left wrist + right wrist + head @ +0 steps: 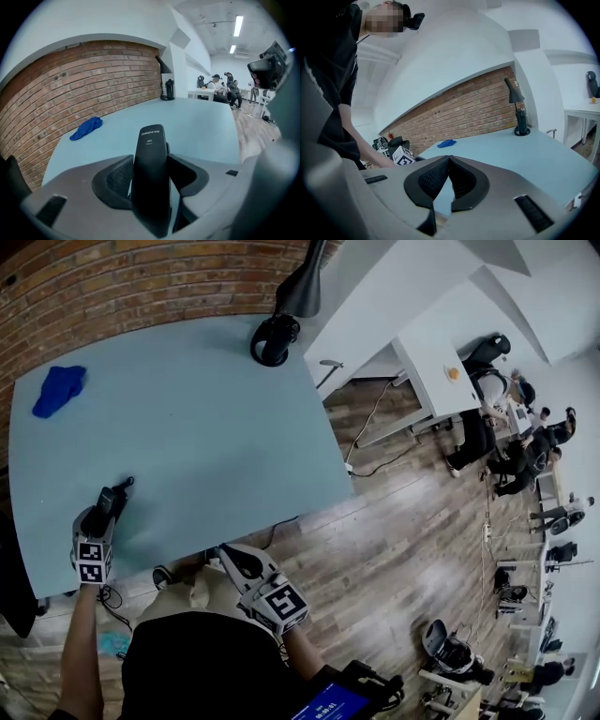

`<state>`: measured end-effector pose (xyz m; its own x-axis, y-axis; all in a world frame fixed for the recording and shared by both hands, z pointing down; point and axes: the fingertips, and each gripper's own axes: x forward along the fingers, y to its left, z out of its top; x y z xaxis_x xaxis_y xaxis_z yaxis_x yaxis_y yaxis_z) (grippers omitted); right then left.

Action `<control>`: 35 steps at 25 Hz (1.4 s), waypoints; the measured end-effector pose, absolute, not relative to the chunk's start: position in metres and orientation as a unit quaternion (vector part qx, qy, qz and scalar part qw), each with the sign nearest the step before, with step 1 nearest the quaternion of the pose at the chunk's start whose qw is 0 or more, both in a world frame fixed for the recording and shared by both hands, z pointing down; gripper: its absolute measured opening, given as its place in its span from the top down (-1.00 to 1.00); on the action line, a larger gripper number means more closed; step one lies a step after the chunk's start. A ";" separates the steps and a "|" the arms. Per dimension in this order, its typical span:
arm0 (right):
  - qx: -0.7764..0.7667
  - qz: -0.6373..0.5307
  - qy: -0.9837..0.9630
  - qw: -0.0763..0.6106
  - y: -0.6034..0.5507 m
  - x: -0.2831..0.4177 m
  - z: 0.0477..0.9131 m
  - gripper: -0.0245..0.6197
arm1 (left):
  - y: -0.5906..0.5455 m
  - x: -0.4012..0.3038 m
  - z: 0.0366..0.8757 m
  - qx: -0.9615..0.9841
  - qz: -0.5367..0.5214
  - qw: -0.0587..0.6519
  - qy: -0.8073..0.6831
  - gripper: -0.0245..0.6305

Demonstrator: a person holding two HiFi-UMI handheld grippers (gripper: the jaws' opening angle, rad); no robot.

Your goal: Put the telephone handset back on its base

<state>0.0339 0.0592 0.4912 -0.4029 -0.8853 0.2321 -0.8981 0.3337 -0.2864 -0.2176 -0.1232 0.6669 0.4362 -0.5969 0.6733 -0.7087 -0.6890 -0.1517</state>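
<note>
A black telephone handset (pixel 151 140) stands upright between the jaws of my left gripper (pixel 151 180), which is shut on it. In the head view this gripper (pixel 112 499) holds the handset (pixel 101 505) low over the pale blue table (pixel 206 427), near its front left edge. My right gripper (pixel 234 560) hovers at the table's front edge, close to my body; its pads (pixel 461 180) meet with nothing between them. No telephone base shows in any view.
A blue cloth (pixel 58 390) lies at the table's far left, by the brick wall. A black desk lamp (pixel 275 338) stands at the far edge. To the right are wooden floor, a white desk (pixel 431 371) and several seated people (pixel 506 427).
</note>
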 end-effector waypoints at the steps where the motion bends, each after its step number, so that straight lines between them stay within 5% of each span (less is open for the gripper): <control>1: 0.552 0.188 -0.812 0.016 0.061 0.038 0.492 0.87 | -0.123 -0.212 0.670 0.846 0.367 0.076 -0.380 0.13; 21: 0.525 0.211 -0.824 0.017 0.052 0.039 0.502 0.87 | -0.077 -0.219 0.668 0.831 0.383 0.081 -0.394 0.14; 30: 0.380 0.236 -0.892 0.063 0.004 -0.047 0.542 0.87 | 0.031 -0.218 0.664 0.858 0.355 0.121 -0.351 0.14; 35: 0.297 0.185 -0.935 0.061 -0.029 -0.099 0.510 0.87 | -0.004 -0.222 0.591 0.857 0.246 0.110 -0.440 0.22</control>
